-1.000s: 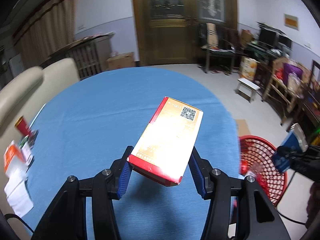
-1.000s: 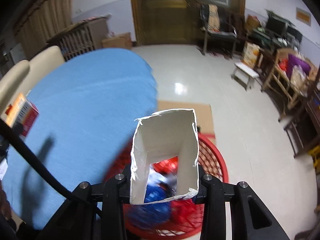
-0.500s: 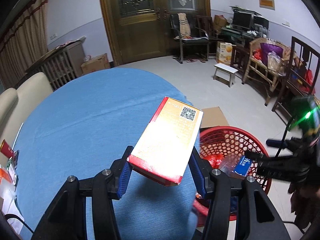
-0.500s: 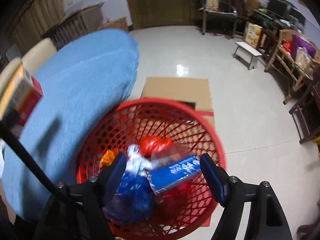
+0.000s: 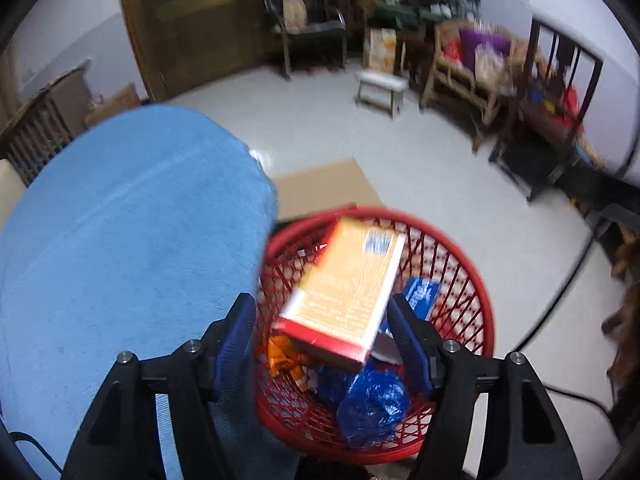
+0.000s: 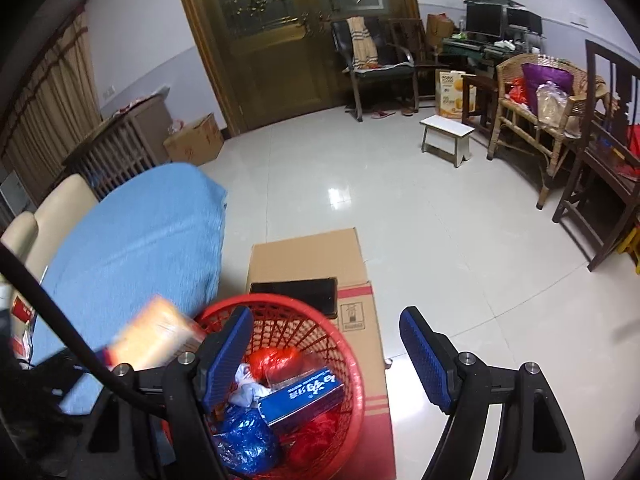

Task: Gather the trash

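Note:
An orange and red carton (image 5: 344,292) is tilted over the red mesh basket (image 5: 460,248), between the jaws of my left gripper (image 5: 320,300). Those jaws are opening, and a gap shows beside the carton, so the pads no longer press on it. In the right wrist view the same carton (image 6: 156,336) is a blur at the basket's (image 6: 280,302) left rim. My right gripper (image 6: 324,314) is open and empty above the basket's far edge. Inside the basket lie a blue box (image 6: 304,394), a blue bag (image 6: 244,440) and a red bag (image 6: 276,360).
The blue-clothed table (image 5: 120,240) lies left of the basket. A flat cardboard sheet (image 6: 312,256) with a dark slab (image 6: 296,292) on it lies under and behind the basket. A black cable (image 6: 48,312) crosses the lower left. Chairs and a white stool (image 6: 446,136) stand across the tiled floor.
My left gripper swung from over the table to over the basket and its jaws parted from the carton. The right gripper let a white carton drop, opened wide and drew back.

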`<state>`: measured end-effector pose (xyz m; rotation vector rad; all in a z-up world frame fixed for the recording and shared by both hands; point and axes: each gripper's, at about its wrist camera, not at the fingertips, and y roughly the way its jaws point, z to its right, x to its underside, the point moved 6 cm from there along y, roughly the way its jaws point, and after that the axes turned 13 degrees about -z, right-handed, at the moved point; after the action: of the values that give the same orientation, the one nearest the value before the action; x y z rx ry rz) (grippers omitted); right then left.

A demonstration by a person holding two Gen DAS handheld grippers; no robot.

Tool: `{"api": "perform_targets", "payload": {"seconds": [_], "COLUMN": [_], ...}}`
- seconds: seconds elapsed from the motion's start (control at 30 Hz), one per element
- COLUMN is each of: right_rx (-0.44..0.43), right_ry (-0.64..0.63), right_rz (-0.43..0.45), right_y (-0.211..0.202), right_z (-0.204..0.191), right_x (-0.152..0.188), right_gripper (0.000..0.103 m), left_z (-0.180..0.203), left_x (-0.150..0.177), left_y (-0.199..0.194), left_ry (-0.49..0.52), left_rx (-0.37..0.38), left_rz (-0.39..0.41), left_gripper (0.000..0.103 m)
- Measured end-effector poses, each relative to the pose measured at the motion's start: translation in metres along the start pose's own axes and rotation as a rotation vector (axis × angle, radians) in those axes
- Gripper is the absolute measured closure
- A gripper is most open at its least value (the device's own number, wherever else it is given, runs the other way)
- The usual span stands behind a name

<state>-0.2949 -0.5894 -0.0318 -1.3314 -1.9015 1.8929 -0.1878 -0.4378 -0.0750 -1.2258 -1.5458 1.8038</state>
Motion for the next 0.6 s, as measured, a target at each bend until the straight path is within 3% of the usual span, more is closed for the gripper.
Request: {"api": "perform_targets", "payload": {"seconds": [0.13,0.27,0.37,0.43,0.6], "right_rx": [-0.014,-0.048,-0.078,-0.090,-0.132], "right_ry": [0.031,0.041,0.013,-0.045,-0.108], "right_rz": [0.016,0.049,0.053,0.075,0.088], "right_y": [-0.005,-0.003,0.001,0.000,0.000], "right_z": [0.006,-0.008,-0.038,-0.071,-0.134], "right_x": [-0.007,-0.017,-0.030,-0.037,-0.026], "right_gripper": [0.024,0.024,0.024,0.024,0.024], "left_z": [-0.018,-0.052,-0.082,-0.099,-0.133], "left_x": [0.007,0.023,0.046,0.062,0.100], "left_y": [-0.010,-0.050,-0.084,-0.101,-0.115], "left_ry": [-0.046,-0.089,-0.144,-0.186,-0.257], "left_rx": [0.007,-0.057,-0.091,-0.110,-0.137], "left_rz": [0.015,0.084,0.170,0.216,0.231], "left_gripper": [0.033,0.033,0.023,0.022,0.022]}}
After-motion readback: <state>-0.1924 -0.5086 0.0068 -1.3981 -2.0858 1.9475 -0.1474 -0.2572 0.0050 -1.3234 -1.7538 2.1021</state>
